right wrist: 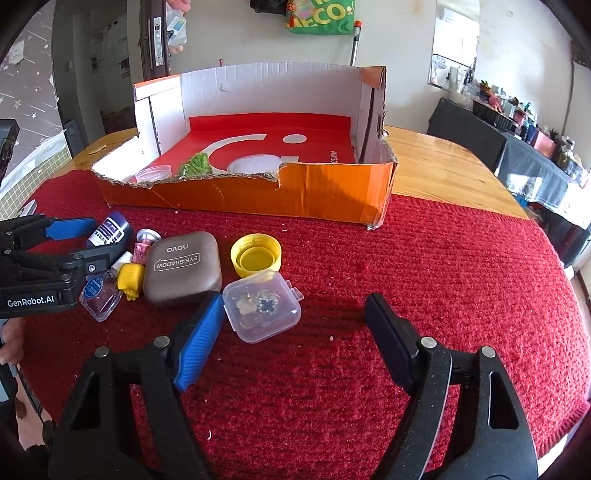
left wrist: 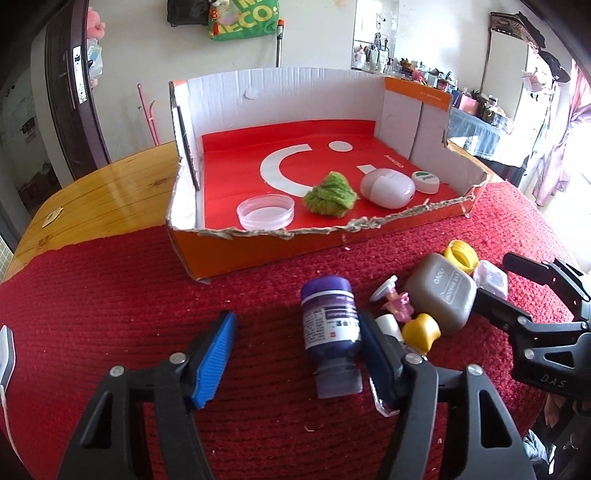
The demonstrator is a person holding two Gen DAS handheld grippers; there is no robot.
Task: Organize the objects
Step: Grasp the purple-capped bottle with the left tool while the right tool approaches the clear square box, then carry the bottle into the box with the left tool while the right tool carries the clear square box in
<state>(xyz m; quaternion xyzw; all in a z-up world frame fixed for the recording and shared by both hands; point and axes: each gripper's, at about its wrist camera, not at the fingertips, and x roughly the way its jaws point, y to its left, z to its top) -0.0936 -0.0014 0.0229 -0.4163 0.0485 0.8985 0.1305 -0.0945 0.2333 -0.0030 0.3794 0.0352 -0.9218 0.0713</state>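
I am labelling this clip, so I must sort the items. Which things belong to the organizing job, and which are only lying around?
Belong to the job:
orange box
purple bottle
brown eyeshadow case
yellow cap
clear bead box
green pompom

Just lying about:
red cloth
wooden table
green bag

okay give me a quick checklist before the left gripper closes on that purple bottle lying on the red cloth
1. Left gripper open wide enough: ok, jaws spread.
2. Purple bottle between the jaws: ok, lying on its side close against the right-hand one.
3. Neighbours clear of the grasp: not ok, the yellow toy and a white cap sit just outside that jaw.
4. Right gripper out of the way: ok, open near the clear plastic case.
5. Room in the orange box: ok, bare red floor behind the green pom-pom.
6. Bottle cap tight: cannot tell.
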